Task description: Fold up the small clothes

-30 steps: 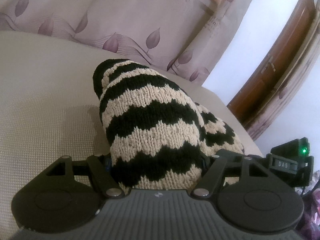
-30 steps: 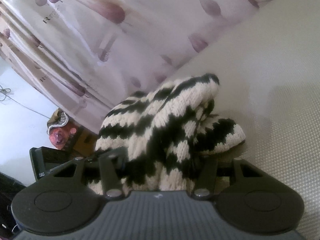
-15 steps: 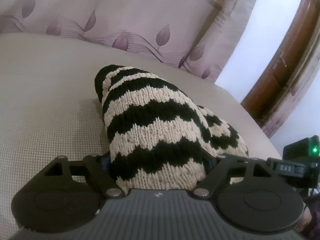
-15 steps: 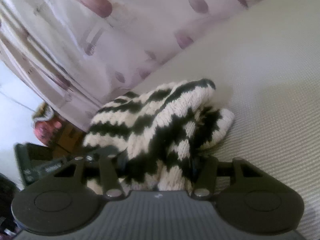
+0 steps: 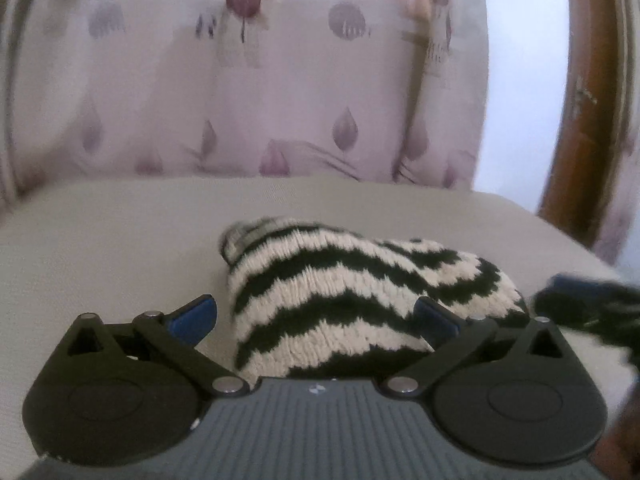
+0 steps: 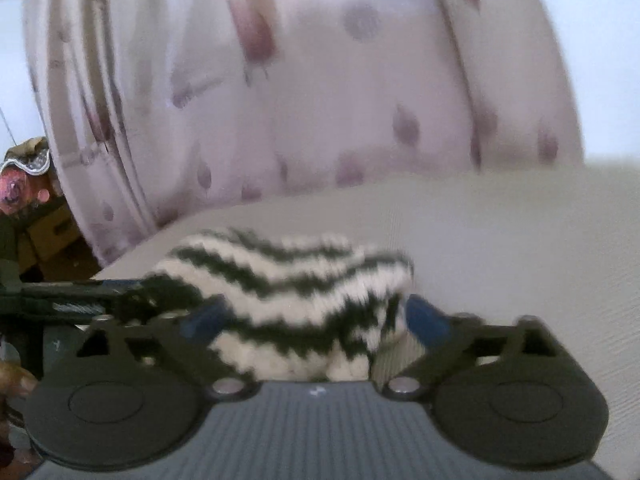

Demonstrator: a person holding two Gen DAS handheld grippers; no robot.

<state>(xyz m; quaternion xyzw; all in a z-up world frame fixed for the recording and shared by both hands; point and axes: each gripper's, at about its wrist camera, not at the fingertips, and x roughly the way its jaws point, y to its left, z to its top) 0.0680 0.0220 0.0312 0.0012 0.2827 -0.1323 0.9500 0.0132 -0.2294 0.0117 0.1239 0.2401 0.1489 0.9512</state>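
Note:
A small knitted garment in black and cream zigzag stripes lies bunched on the beige padded surface. My left gripper is opening its jaws wide. The near end of the knit lies between them, and the left blue pad stands clear of the wool. In the right wrist view the same garment sits between the jaws of my right gripper, which are also opening. Its blue pads are apart from the knit's sides, though the picture is blurred. Each gripper shows at the edge of the other's view.
A pale pink curtain with leaf prints hangs close behind the surface. A brown wooden door frame stands at the right. At the left of the right wrist view are a cardboard box and some clutter below the surface's edge.
Both grippers' jaws have spread wide and let go of the knit, which has sunk lower onto the surface. Both views have rolled level and drawn back a little.

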